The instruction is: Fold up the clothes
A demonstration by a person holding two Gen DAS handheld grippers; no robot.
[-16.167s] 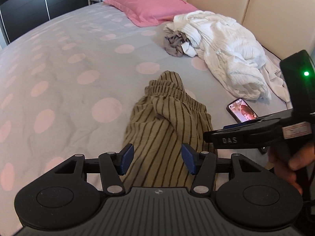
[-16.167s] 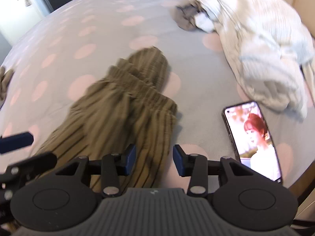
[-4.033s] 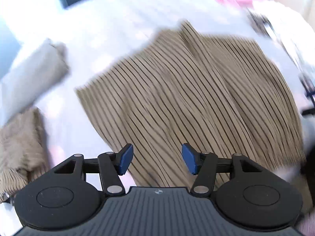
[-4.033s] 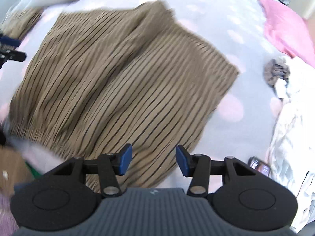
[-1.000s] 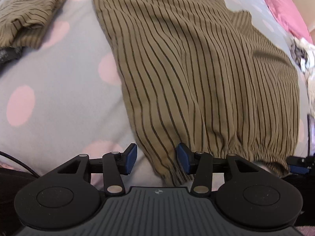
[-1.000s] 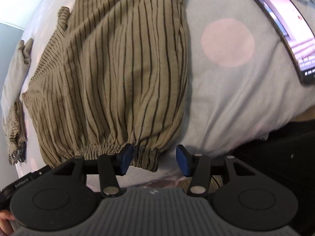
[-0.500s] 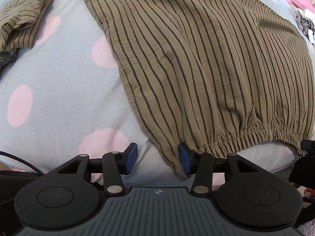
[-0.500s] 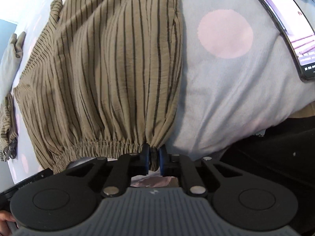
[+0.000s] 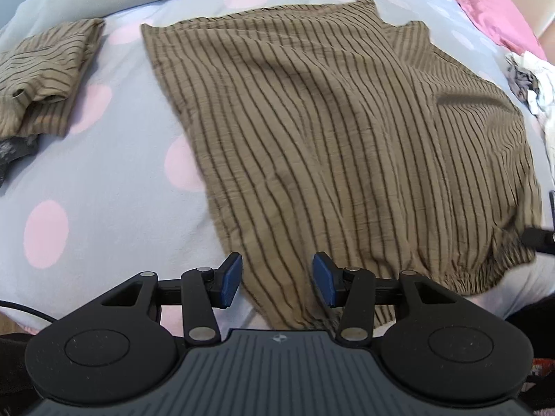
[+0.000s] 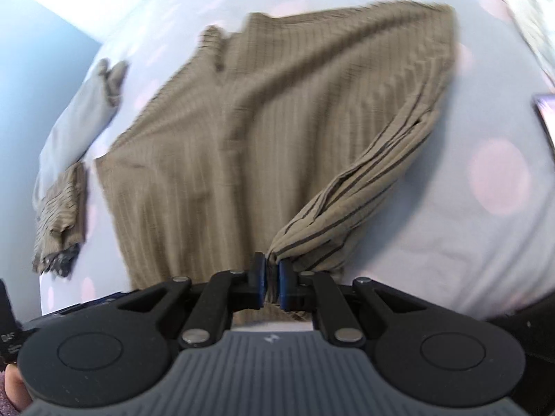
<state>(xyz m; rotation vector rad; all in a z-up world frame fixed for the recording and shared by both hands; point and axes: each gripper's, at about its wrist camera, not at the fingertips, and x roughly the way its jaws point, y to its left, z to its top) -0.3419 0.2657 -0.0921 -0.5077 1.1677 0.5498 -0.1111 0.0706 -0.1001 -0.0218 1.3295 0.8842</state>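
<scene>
Olive-brown striped shorts (image 9: 329,131) lie spread flat on the dotted bedsheet, elastic waistband toward me at the bed's near edge. My left gripper (image 9: 276,282) is open, its blue pads on either side of the waistband's left corner, with cloth lying between them. In the right wrist view the same shorts (image 10: 215,159) look blurred. My right gripper (image 10: 272,277) is shut on the waistband's right corner and holds it lifted, so a bunched fold of cloth (image 10: 360,187) rises from the bed. The right gripper's tip (image 9: 537,239) shows at the left view's right edge.
A folded striped garment (image 9: 45,72) lies at the far left beside a grey cloth. A pink pillow (image 9: 485,3) and a white clothes pile (image 9: 537,90) sit at the back right. A phone (image 10: 546,118) lies on the sheet to the right.
My right gripper has lifted the gripped waistband corner up and inward, raising a fold. The left gripper has moved forward over the left corner, still open.
</scene>
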